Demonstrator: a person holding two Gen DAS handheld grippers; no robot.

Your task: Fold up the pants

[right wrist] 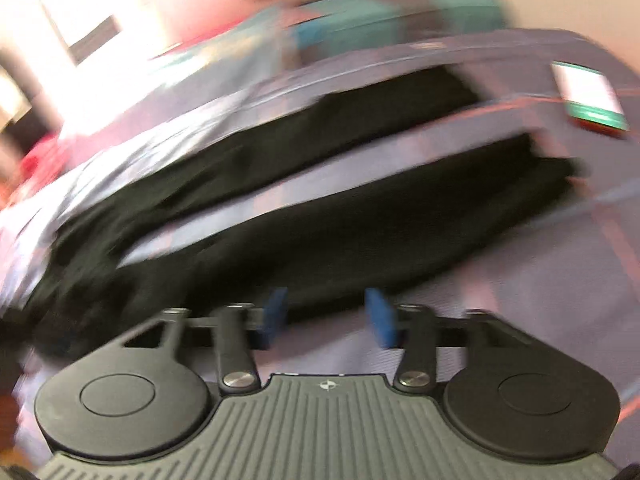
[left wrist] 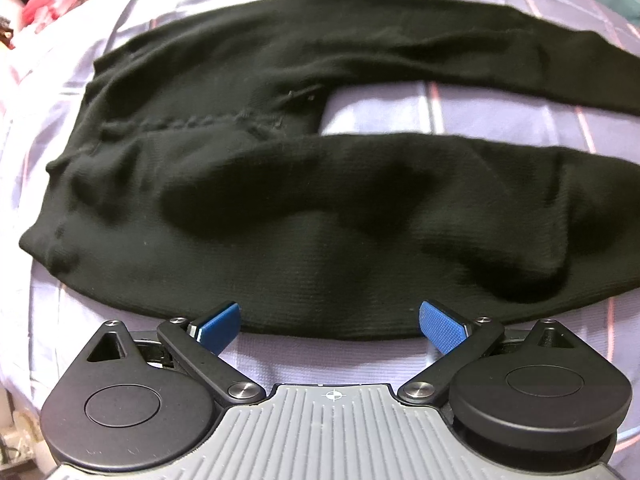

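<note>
Pants (left wrist: pixel 304 200) first: they're black, knit-looking, and spread out flat on your bed, both legs running off to the right in the left wrist view with a strip of bedsheet (left wrist: pixel 460 112) showing between them. The waist end sits on the left side of that view, a bit bunched and wrinkled, and there's a seam running across near the crotch. The near leg has a few soft folds in it.

Your left gripper (left wrist: pixel 330 326) hangs right over the near edge of that leg, pointing almost straight down. Its jaws are spread wide, blue pads (left wrist: pixel 442 326) on either side, nothing between them except the hem line of the leg and the sheet. Whether the pads touch the fabric is hard to tell.

Your right gripper (right wrist: pixel 326 316) view is badly smeared, so take this loosely. Its jaws stand partway apart, and they don't seem to hold anything; the edge of a pant leg (right wrist: pixel 360 232) lies just past the tips. The two legs end over to the right there.

The sheet is lilac plaid with pink lines. Past the bed there's some red and teal clutter (right wrist: pixel 392 24), too blurred to name.
</note>
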